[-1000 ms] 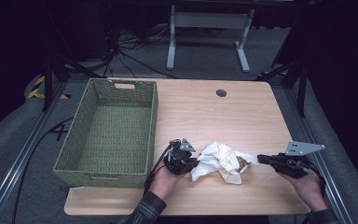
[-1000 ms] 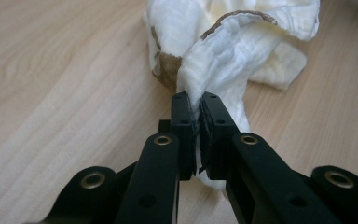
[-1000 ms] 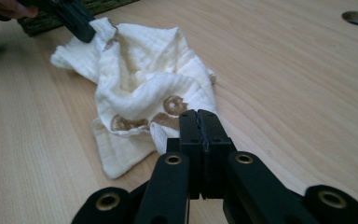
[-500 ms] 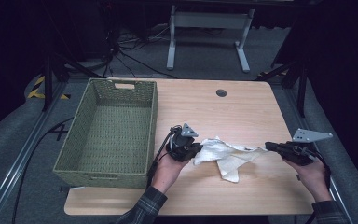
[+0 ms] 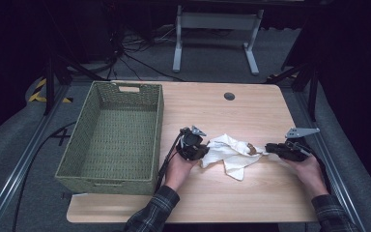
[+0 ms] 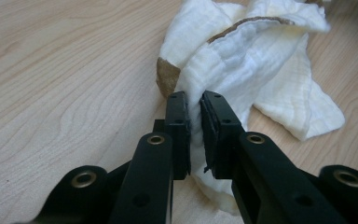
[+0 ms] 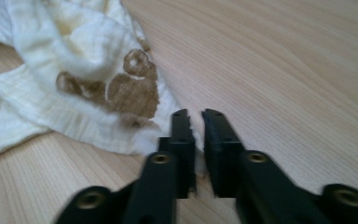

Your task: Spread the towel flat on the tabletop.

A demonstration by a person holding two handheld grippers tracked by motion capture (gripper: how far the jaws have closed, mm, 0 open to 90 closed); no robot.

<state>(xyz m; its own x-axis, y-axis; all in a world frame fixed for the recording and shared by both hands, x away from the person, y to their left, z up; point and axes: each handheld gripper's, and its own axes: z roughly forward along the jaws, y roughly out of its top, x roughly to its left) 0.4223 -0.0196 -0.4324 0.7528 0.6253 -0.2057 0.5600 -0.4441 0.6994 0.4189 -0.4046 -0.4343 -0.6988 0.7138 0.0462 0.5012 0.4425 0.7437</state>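
- The cloth (image 5: 232, 152) is a white, thin, crinkled piece with brown printed patches and a brown edging; it lies rumpled on the bench (image 5: 232, 116), in the near half, a little right of the middle, with one corner trailing toward the near edge.
- In the left gripper view the cloth (image 6: 242, 70) shows a brown-trimmed fold across its top and a loose flap lying flat on the wood to the right.
- In the right gripper view the brown print on the cloth (image 7: 88, 88) sits just beyond the jaws, close to the pinched edge.
- The left tool (image 5: 200, 150) is at the cloth's left end; its jaws stand nearly together, a narrow gap only, with a fold of the cloth (image 6: 195, 135) clamped between them.
- The right tool (image 5: 268, 149) is at the cloth's right end, near the right edge of the bench; its jaws are likewise narrow, pinching a thin edge of the cloth between them.
- The cloth spans between the two tools, sagging onto the wood.
- A green woven basket (image 5: 111, 169) stands on the left part of the bench, apart from the cloth.
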